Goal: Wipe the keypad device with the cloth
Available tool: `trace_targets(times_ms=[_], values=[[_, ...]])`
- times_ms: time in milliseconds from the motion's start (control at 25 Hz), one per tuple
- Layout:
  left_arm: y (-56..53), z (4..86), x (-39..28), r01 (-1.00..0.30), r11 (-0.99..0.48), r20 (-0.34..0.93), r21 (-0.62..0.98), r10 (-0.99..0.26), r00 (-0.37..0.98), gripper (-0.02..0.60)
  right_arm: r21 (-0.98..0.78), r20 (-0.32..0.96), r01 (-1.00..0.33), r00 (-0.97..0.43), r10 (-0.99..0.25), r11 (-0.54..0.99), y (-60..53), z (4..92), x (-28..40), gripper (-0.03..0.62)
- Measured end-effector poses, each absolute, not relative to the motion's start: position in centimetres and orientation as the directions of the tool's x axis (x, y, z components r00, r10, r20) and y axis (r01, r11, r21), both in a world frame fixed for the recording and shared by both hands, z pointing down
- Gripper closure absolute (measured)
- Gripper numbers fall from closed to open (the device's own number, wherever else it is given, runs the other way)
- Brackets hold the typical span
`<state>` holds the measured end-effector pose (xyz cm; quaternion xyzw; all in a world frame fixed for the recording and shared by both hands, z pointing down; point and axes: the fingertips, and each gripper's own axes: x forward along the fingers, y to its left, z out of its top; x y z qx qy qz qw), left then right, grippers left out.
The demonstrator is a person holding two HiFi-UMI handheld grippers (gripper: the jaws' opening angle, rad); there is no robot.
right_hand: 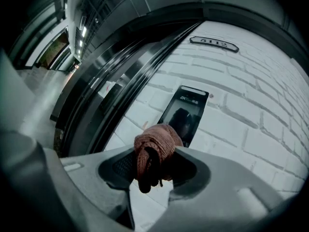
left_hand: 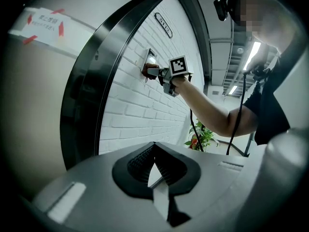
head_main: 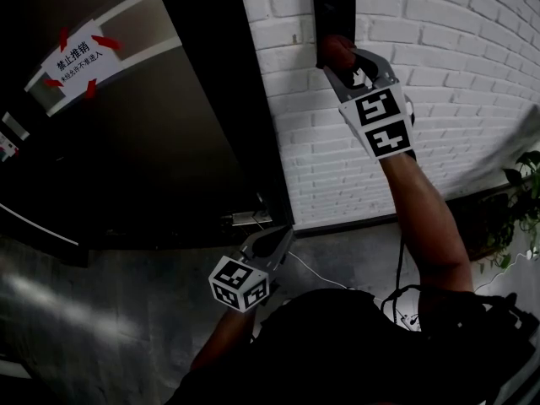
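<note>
The black keypad device (head_main: 332, 7) hangs on the white brick wall (head_main: 456, 99). My right gripper (head_main: 342, 64) is raised to it and shut on a bunched reddish cloth (head_main: 334, 51), which sits at the device's lower edge. In the right gripper view the cloth (right_hand: 155, 149) bulges out between the jaws of that gripper (right_hand: 154, 164), just below the device's dark screen (right_hand: 186, 112). The left gripper view shows the cloth (left_hand: 146, 70) against the device (left_hand: 150, 57). My left gripper (head_main: 277, 241) hangs low by the door, shut and holding nothing (left_hand: 155, 166).
A dark door (head_main: 169, 142) with a paper notice (head_main: 78, 57) stands left of the brick wall, with a metal latch (head_main: 245, 219) near its lower edge. A number plate (right_hand: 213, 43) sits above the device. A potted plant (head_main: 523, 201) and cables (head_main: 401, 294) are at the right.
</note>
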<state>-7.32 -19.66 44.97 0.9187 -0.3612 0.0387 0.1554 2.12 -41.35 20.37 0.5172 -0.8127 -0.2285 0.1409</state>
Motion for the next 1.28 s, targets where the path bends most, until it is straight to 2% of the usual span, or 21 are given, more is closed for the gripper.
trace_targets(times_ms=[480, 1000, 1280], values=[[-19.0, 45.2, -8.2, -0.685, -0.689, 0.176, 0.238, -0.663, 0.728, 0.565, 0.462, 0.055, -0.79, -0.428, -0.902, 0.403, -41.3, 22.5, 2.1, 0.439], [-17.3, 44.8, -9.5, -0.655, -0.711, 0.163, 0.257, -0.636, 0.754, 0.565, 0.486, 0.097, -0.79, -0.375, -0.922, 0.373, -41.2, 24.4, 2.3, 0.439], [-16.1, 45.1, -10.6, -0.621, -0.737, 0.167, 0.266, -0.6, 0.783, 0.565, 0.402, 0.163, -0.819, -0.375, -0.913, 0.408, -38.7, 26.8, 2.8, 0.439]])
